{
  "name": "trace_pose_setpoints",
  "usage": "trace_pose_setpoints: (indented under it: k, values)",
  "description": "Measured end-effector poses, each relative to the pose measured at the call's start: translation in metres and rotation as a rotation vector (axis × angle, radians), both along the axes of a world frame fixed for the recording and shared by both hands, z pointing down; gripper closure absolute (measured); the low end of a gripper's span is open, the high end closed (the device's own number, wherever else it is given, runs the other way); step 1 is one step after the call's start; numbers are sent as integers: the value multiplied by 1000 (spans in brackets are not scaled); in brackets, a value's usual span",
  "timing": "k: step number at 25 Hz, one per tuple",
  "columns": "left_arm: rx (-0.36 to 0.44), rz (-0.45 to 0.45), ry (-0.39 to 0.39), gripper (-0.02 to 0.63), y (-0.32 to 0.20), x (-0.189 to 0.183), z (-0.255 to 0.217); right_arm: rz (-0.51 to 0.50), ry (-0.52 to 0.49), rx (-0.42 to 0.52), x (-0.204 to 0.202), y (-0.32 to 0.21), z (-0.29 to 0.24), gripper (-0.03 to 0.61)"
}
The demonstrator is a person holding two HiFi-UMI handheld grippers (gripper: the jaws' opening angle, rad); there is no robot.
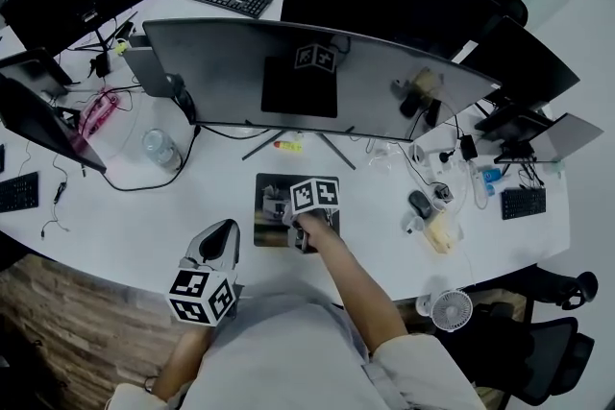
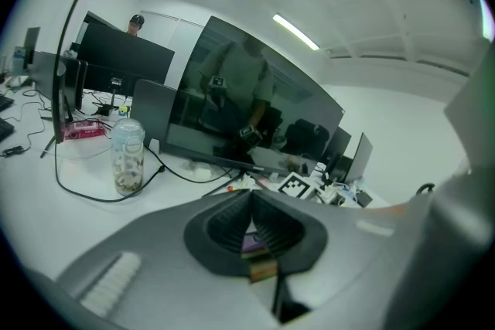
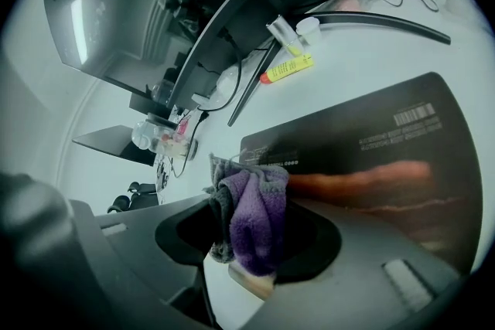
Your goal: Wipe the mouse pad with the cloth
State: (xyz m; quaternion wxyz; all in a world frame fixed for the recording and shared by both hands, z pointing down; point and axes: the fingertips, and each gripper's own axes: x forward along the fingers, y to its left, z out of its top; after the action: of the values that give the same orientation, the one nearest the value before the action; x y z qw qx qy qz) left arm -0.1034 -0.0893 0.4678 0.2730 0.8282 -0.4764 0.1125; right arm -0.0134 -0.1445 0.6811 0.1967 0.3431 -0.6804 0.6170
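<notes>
On white table [image 1: 144, 226], in front of wide monitor [image 1: 231, 72]: mouse pad and cloth.
Dark mouse pad [image 3: 371, 143] lies flat betw. monitor stand and table edge. Right hand-held gripper [image 3: 251, 243] is over pad, jaws clamped on purple/grey cloth [image 3: 255, 205], bunched near pad corner. Left hand-held gripper [image 2: 251, 232] is off pad to the left, jaws closed, nothing gripped.

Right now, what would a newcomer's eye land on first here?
The wide curved monitor across the middle of the white desk dominates. Just before it, the right gripper holds a purple-grey cloth on the dark mouse pad, while the left gripper hangs shut and empty near the desk's front edge.
</notes>
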Motion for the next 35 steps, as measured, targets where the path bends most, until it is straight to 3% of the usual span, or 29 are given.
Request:
trace_pose_setpoints:
  k: [19,35]
  values:
    - [6,58,16,614,3,32,-4,63,19,-12,63,12,1,380]
    - [-21,107,101,614,12,62,-5,132,51,-19,133,23,5,379]
